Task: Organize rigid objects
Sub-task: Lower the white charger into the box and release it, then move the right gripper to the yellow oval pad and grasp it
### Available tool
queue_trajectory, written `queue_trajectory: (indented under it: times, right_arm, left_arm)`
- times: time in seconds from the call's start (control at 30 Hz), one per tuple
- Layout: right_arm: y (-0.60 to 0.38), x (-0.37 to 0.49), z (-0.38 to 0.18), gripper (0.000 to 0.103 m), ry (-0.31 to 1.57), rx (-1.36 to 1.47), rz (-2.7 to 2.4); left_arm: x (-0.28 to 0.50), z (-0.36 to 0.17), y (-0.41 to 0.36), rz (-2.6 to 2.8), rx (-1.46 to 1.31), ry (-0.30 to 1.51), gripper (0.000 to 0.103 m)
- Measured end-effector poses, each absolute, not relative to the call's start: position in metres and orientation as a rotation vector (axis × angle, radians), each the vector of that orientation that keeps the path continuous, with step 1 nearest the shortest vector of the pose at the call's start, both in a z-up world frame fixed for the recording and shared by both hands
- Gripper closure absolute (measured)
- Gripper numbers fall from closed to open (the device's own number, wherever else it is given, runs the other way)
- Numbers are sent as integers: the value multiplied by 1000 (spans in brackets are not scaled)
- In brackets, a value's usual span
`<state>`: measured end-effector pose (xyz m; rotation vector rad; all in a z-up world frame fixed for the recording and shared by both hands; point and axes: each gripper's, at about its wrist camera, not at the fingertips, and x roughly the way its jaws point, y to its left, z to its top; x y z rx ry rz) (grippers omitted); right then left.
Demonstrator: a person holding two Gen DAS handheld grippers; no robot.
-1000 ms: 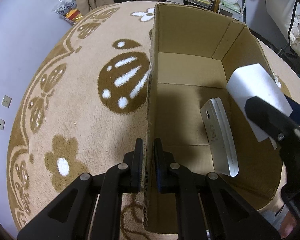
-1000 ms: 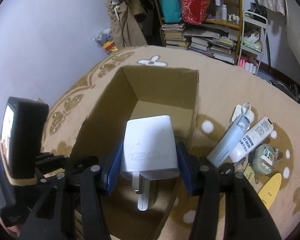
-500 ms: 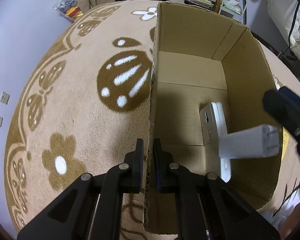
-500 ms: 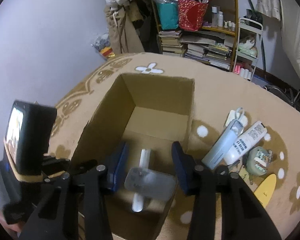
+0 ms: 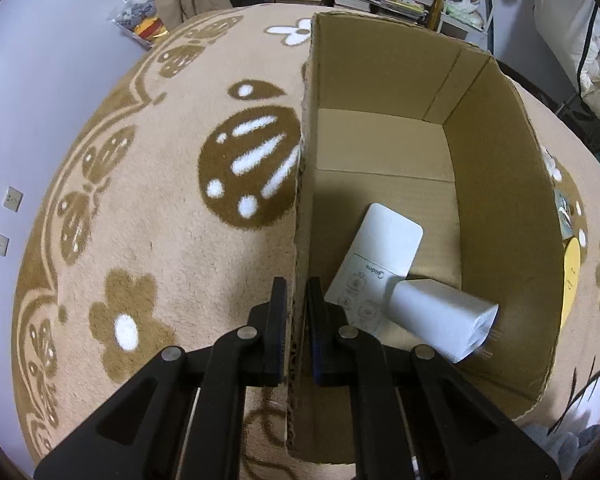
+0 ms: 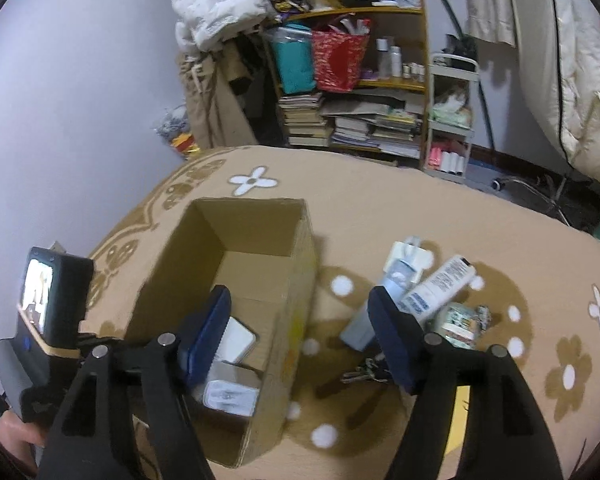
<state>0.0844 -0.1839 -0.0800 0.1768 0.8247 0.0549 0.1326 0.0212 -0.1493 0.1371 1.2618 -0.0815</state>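
Upper centre of the right wrist view: wooden shelf (image 6: 396,12) crammed with stacked books (image 6: 304,120), teal bin (image 6: 294,60), red bag (image 6: 338,60). Below, beige flowered carpet (image 6: 420,208).

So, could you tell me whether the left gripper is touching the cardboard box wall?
Touching. In the left wrist view, the left gripper is shut on the near side wall of the cardboard box, with one pad pressed against each face of the wall.

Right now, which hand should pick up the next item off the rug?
Right. Its tool is opening with nothing between the jaws, near the bottles on the rug. The left tool is clamped on the box wall.
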Motion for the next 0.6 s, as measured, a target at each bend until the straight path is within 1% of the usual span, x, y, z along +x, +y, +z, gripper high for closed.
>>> queue_trajectory:
  times: [0.07,0.1,0.43,0.6]
  right_arm:
    - [-192,84,-83,14,829,174,23]
    - [-196,83,-85,13,831,168,3]
    - [-235,82,-118,12,915,182,-102]
    - [-258,79,-136,12,949,251,-150]
  left_arm:
    - [133,-148,21,-80,138,1259,94]
    - [133,-148,21,-79,139,1257,94]
    - [132,-148,22,-83,132,1259,94]
    - [133,-148,24,-84,122,1262,94]
